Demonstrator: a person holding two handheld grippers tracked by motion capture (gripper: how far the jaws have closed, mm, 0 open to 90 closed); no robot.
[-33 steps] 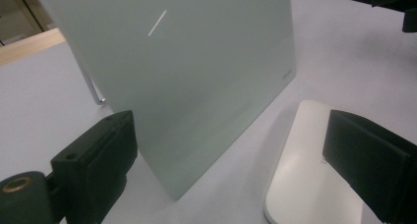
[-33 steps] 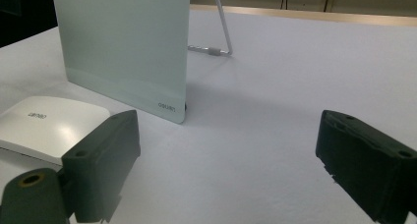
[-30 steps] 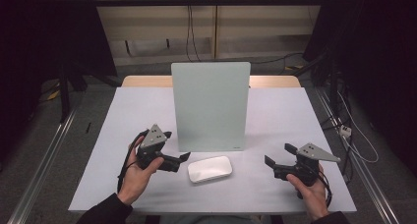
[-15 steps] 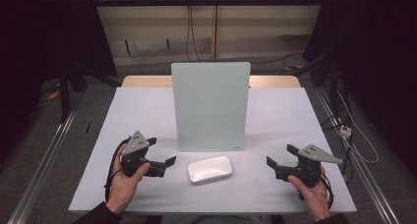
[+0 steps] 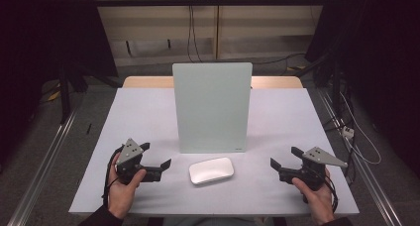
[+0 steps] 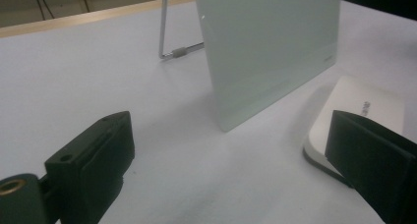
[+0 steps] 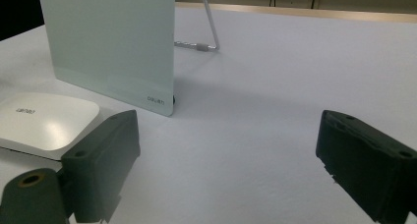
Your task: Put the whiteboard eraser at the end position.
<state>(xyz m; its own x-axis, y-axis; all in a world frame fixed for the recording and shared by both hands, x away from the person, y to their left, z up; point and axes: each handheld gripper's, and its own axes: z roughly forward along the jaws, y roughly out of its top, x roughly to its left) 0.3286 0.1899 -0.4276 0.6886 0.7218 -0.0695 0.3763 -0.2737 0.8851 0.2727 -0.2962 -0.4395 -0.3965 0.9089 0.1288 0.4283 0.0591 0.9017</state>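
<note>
Both grippers sit low over the front of the table (image 5: 148,117), jaws spread wide and holding nothing. From the high view I have the left gripper (image 5: 159,167) pointing inward at the white rounded device (image 5: 211,170), its tips just beside that device's left edge but not touching. The right gripper (image 5: 277,167) also points inward, farther off on the other side. In the left gripper view the device (image 6: 361,111) lies right by my right-hand jaw; in the right gripper view it (image 7: 44,121) lies off to the left, beyond the jaw.

The device lies flat at the front centre of the table, just in front of the upright pale green panel (image 5: 212,107), apart from it. Behind the panel a thin wire stand (image 6: 169,37) props it up.

I judge this as the approach step: nothing is gripped yet, and the left hand is nearest to taking the device. The next move calls for sliding the left jaws either side of the device's edge, keeping them low and level, since it is thin and smooth and could skate away. I'd also keep clear of the panel, which looks easy to tip.

By count: one device, one panel, one wire stand, two grippers.
</note>
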